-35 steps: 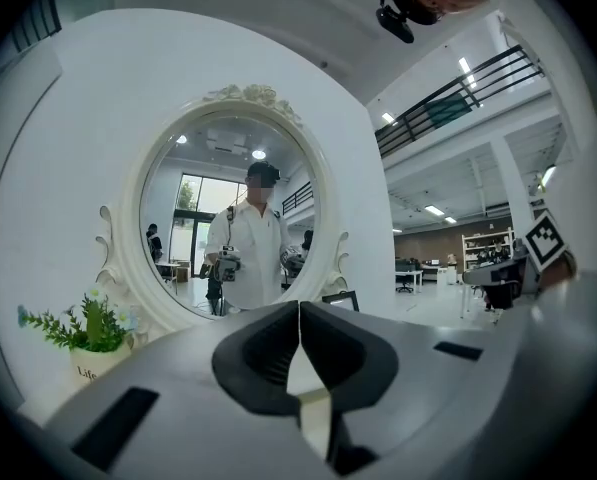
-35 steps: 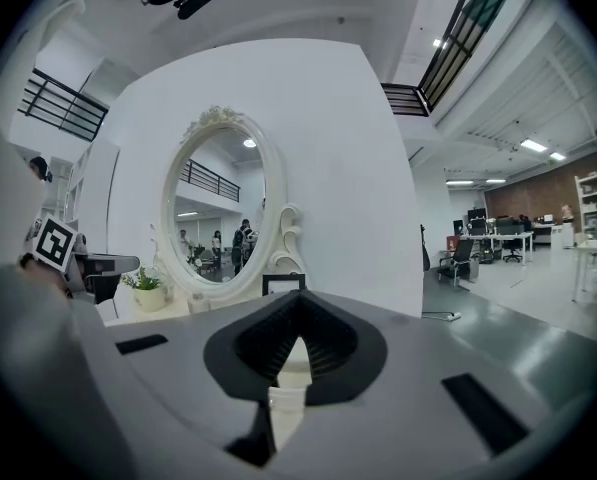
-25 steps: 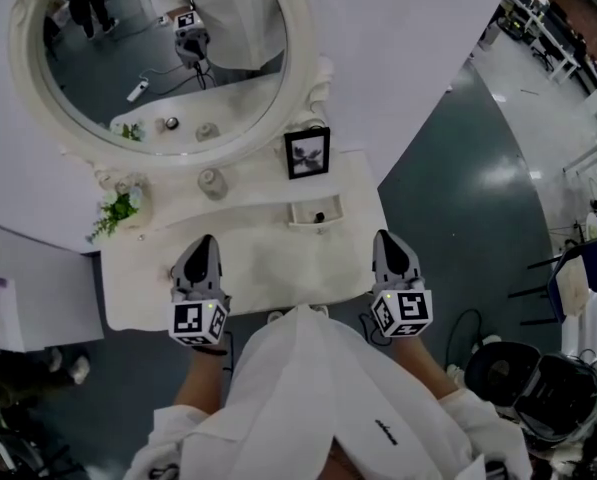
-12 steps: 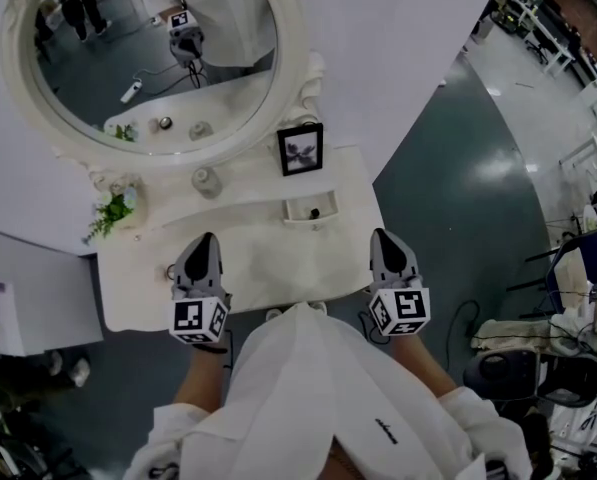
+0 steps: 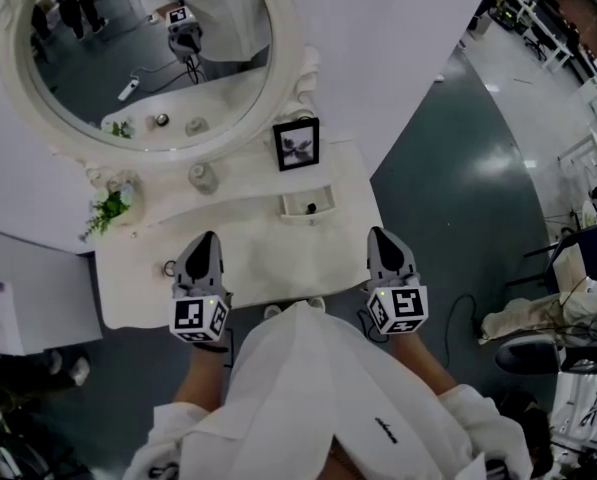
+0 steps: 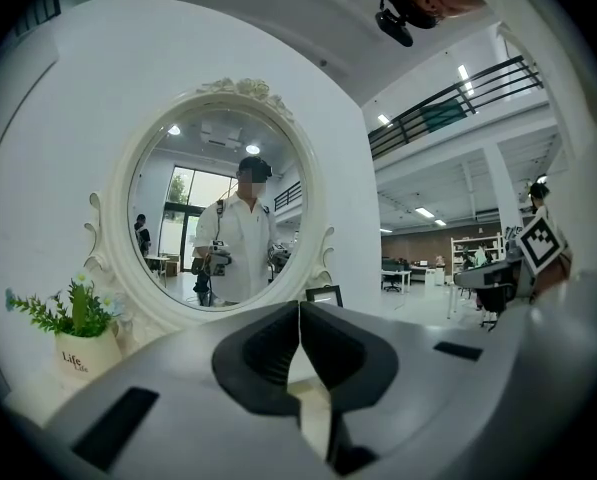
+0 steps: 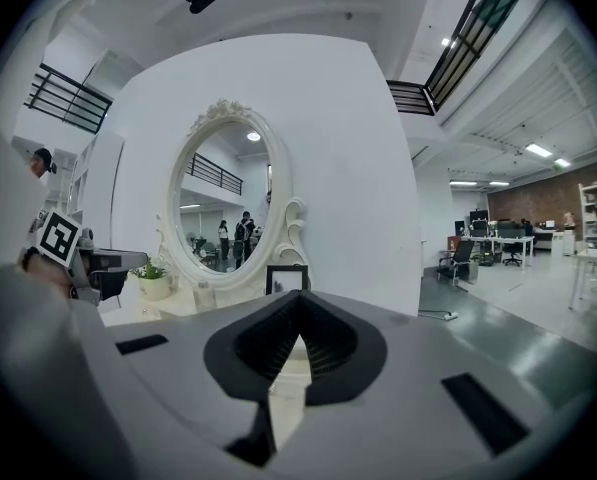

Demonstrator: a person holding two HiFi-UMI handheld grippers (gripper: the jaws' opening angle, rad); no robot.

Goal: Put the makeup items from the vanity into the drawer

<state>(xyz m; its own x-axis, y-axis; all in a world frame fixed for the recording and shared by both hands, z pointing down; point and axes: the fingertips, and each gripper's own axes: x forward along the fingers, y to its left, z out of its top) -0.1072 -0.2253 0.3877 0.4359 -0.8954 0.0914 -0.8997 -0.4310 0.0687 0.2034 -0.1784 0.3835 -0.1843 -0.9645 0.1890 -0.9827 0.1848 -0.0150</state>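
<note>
The white vanity [image 5: 248, 253] stands under an oval mirror [image 5: 143, 53]. On it are a small glass jar [image 5: 202, 176], a shallow white open box [image 5: 308, 205] with a small dark item inside, and a small ring-shaped thing [image 5: 168, 267] near the left. My left gripper [image 5: 204, 240] hovers over the front left of the top, shut and empty [image 6: 299, 308]. Over the front right corner my right gripper [image 5: 381, 234] is also shut with nothing in it [image 7: 298, 298]. Both point toward the mirror.
A black picture frame [image 5: 296, 145] leans at the back right and a potted plant [image 5: 108, 208] stands at the back left. Two white knobs [image 5: 316, 304] show at the vanity's front edge. A white cabinet [image 5: 28, 288] stands left; dark floor with chairs lies right.
The head view has drifted slightly, so the vanity sits a little higher and further left. Both grippers keep their places and stay shut.
</note>
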